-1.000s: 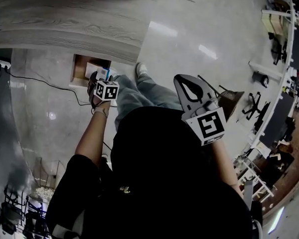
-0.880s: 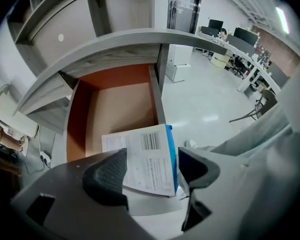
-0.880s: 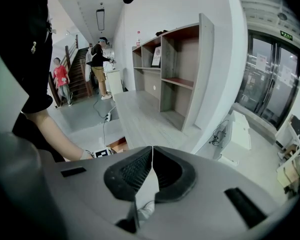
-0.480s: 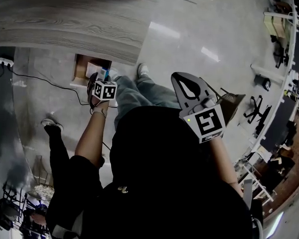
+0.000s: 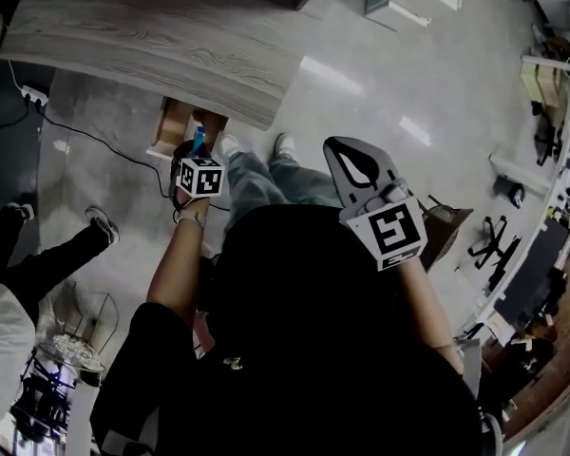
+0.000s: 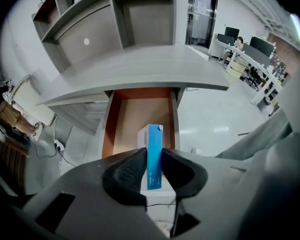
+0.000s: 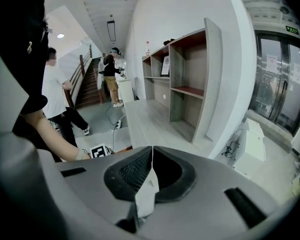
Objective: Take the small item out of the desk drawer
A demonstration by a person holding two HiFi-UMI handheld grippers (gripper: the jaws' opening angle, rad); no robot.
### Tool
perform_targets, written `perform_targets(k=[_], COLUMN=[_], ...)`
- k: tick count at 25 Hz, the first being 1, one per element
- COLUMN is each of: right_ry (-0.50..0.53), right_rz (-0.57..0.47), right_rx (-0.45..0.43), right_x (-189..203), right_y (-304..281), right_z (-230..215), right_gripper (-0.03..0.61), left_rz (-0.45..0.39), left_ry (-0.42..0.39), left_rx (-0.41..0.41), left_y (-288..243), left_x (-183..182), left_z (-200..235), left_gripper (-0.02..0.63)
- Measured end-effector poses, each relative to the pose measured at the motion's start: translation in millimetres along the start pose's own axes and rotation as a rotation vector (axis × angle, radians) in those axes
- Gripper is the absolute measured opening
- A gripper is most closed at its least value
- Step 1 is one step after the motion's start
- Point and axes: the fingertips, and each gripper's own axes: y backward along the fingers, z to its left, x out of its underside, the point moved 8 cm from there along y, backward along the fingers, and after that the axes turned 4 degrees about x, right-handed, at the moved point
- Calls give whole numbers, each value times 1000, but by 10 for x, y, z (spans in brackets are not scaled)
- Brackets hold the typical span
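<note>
My left gripper (image 6: 152, 160) is pinching a slim blue box (image 6: 154, 136) edge-on between its pads. The jaws have just been closing, and both pads now press the box's flat sides. From the head view, the box (image 5: 199, 141) sticks out past the tip of the left gripper (image 5: 196, 152).

Straight beyond those jaws the drawer (image 6: 140, 109) stands open, its brown floor bare. In the head view the drawer (image 5: 176, 122) sits just ahead of the gripper, under the edge of the desk (image 5: 142, 36).

The grey wood-grain top of the desk (image 6: 140, 66) runs across above the drawer. Open shelves (image 6: 115, 19) rise behind it. To the right of the jaws a glossy pale floor (image 6: 215, 114) leads off to an office area with monitors (image 6: 250, 46).

Left of the gripper a black cable (image 5: 104, 141) trails over the floor from a power strip (image 5: 33, 93). Further left, a person's legs (image 5: 47, 255) stand on it.

My right gripper (image 7: 151, 159) has its jaws pressed together with nothing between them. It hangs well to the right of the left one, over the open floor (image 5: 342, 145). Past its tips are a tall shelf unit (image 7: 190, 84), glass doors (image 7: 280, 84) and stairs (image 7: 90, 84) at the far end.
</note>
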Motion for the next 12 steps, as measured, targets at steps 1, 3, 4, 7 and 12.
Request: perform_targets(k=[1, 3, 4, 7, 12], right_ry=[4, 12, 14, 22, 34], right_rz=[-7, -20, -26, -51, -95], right_rx=[-8, -28, -38, -72, -131], right_x=[-6, -31, -44, -82, -185], right_y=[11, 19, 17, -15, -14], right_z=[-6, -20, -25, -31, -5], right_gripper=[-2, -2, -2, -2, -2], left_rz=[-8, -27, -35, -56, -114], left_ry=[8, 23, 26, 35, 74], left_rx=[-4, -19, -29, -45, -56], left_y=[59, 188, 253, 421, 746], left_x=[-16, -67, -96, -165, -213], left_z=[5, 33, 50, 94, 104], left_gripper=[98, 97, 97, 97, 97])
